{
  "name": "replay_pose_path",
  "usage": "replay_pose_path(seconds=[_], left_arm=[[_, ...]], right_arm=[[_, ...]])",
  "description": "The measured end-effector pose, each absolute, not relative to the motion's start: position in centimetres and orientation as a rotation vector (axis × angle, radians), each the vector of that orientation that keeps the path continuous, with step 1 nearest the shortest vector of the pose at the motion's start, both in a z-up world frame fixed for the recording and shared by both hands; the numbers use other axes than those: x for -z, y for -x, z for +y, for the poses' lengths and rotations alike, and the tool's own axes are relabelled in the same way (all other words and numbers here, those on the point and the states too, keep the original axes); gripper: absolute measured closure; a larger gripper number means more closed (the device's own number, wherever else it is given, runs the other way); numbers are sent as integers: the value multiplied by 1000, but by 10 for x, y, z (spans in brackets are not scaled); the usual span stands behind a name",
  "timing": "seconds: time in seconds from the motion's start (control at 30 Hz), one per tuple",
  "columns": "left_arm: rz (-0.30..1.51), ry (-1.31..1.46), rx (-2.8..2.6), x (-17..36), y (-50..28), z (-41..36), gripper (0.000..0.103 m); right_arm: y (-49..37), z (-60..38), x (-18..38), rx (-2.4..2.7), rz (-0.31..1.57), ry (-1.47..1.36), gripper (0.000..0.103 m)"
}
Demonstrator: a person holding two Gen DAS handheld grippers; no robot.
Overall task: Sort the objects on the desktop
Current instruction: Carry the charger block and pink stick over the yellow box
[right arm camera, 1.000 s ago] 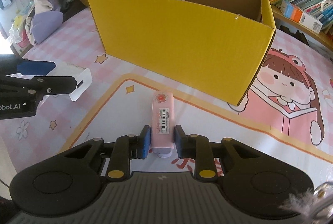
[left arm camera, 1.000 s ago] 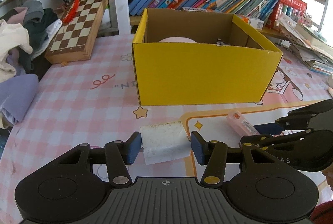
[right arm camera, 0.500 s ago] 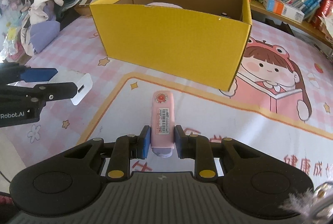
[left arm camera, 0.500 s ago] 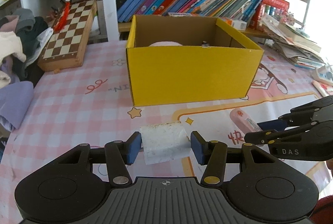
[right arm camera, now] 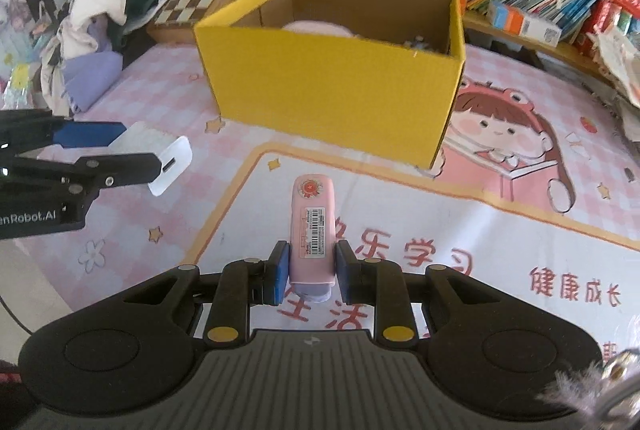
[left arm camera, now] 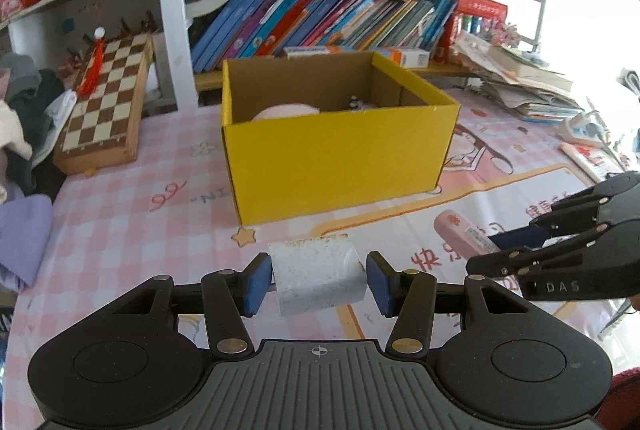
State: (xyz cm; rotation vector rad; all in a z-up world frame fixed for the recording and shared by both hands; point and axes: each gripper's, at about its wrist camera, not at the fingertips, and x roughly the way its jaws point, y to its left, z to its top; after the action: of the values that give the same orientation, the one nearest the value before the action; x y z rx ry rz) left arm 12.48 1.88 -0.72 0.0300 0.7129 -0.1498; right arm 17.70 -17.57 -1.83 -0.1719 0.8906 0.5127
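both loads gripped, yellow box straight ahead

left gripper (left arm camera: 318, 280): pinching a white power bank (left arm camera: 317, 273) across its width, blue pads at each side, long axis pointing forward along the fingers, port end toward the box in the right wrist view. held above the pink checked desk mat (left arm camera: 120, 214), toward its near left part. lies short of the yellow cardboard box (left arm camera: 336, 154), almost in line with its near left corner.

right gripper (right arm camera: 308, 272): clamped on the rear end of a pink correction-tape-like case (right arm camera: 313, 226) with a barcode label, exact kind hard to tell. long axis also forward, free end aimed at the box's near wall. hangs over the cartoon-printed middle of the mat.

box open on top, something pale pink already inside. probably next: lift both over the near wall and release inside. neither gripper clearly nearer.
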Motion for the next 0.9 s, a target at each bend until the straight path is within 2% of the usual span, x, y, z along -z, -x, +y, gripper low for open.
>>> replay_pose_path(seconds=[0.47, 0.9], left_arm=[[585, -78, 236, -35, -140, 22, 53], [497, -85, 195, -59, -189, 27, 52]], right_arm=[[-191, -164, -36, -529, 782, 189, 80], [-252, -155, -74, -562, 703, 254, 80]])
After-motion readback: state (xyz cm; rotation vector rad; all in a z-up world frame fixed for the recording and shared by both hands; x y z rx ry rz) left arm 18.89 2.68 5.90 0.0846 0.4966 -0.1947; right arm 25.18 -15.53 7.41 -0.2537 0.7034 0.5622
